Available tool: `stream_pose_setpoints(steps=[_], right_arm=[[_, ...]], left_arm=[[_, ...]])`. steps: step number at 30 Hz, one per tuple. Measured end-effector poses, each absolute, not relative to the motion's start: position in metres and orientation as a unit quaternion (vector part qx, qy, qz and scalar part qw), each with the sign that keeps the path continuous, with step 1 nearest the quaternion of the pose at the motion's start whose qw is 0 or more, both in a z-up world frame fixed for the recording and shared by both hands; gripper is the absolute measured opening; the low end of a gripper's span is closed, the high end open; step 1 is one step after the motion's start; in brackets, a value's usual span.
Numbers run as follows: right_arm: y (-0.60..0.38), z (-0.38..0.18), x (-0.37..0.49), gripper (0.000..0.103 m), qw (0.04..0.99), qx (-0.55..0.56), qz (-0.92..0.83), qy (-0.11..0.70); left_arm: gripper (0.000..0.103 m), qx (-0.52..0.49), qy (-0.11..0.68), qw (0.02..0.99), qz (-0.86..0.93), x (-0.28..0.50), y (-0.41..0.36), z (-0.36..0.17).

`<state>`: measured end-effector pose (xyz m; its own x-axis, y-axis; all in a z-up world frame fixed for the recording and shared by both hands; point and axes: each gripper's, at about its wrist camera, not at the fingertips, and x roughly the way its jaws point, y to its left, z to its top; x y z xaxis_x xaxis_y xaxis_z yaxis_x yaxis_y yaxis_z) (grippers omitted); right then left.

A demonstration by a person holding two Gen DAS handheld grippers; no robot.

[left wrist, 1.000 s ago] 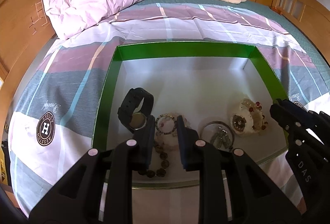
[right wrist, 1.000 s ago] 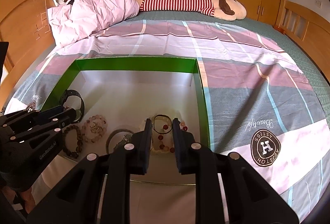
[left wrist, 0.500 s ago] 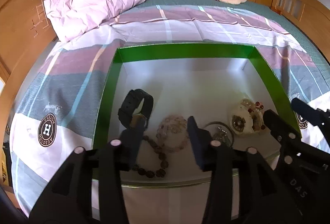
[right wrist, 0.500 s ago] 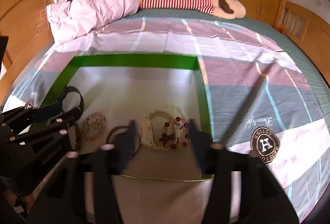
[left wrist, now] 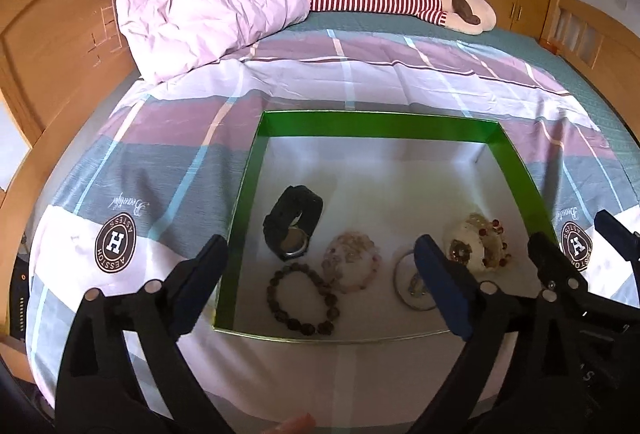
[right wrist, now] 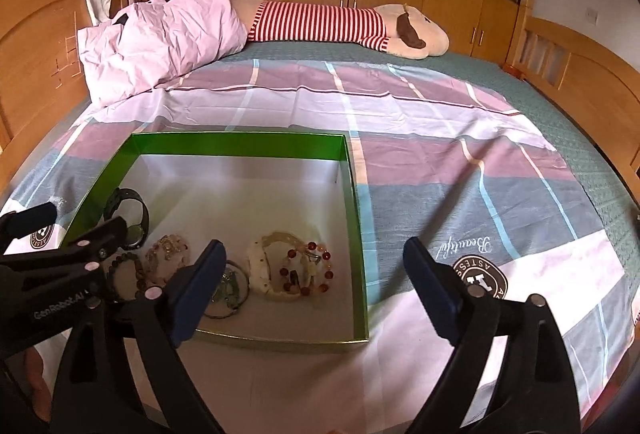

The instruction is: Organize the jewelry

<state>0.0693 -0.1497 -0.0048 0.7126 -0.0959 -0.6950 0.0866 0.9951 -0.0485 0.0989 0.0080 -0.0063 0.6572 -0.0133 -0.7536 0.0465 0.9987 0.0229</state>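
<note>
A green box (left wrist: 376, 123) with a white floor lies on the bed and shows in the right wrist view too (right wrist: 240, 143). Inside lie a black watch (left wrist: 294, 223), a dark bead bracelet (left wrist: 303, 299), a pale pink bead bracelet (left wrist: 352, 261), a metal ring bangle (left wrist: 412, 286) and a white watch with a red bead bracelet (left wrist: 478, 246). My left gripper (left wrist: 322, 284) is open and empty above the box's near edge. My right gripper (right wrist: 310, 286) is open and empty over the box's near right corner, above the red bead bracelet (right wrist: 306, 272).
The bed has a plaid sheet (right wrist: 440, 170). A pink pillow (left wrist: 212, 18) and a striped plush toy (left wrist: 400, 0) lie at the far end. A wooden headboard (left wrist: 52, 46) stands at the left. The right gripper's arm (left wrist: 568, 286) shows beside the box.
Both grippers opened wide and pulled back and up from the box. The pink bead bracelet and the red bead bracelet they were shut on now lie in the box.
</note>
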Motion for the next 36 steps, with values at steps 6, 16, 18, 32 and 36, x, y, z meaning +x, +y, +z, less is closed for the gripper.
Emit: stream_pose_setpoints(steps=[6,16,18,32,36], right_arm=[[-0.1488,-0.0067,0.0688,0.091,0.923,-0.01,-0.052,0.382],[-0.1491,-0.0074,0.0697,0.091,0.922,-0.007,-0.05,0.384],[-0.1488,-0.0079,0.07,0.091,0.922,-0.008,-0.05,0.384],[-0.1496,-0.0087,0.0695,0.091,0.922,-0.01,-0.051,0.384],[-0.1493,-0.0083,0.0697,0.091,0.922,-0.011,-0.051,0.384]], left_arm=[[0.099,0.029,0.417,0.908,-0.004,0.0991,0.008,-0.0074],[0.099,0.025,0.424,0.905,-0.005,0.1007,0.009,-0.0085],[0.099,0.026,0.423,0.906,-0.005,0.1006,0.0088,-0.0086],[0.1,0.025,0.427,0.904,-0.003,0.1012,0.0101,-0.0104],[0.1,0.024,0.429,0.903,-0.004,0.1012,0.011,-0.0109]])
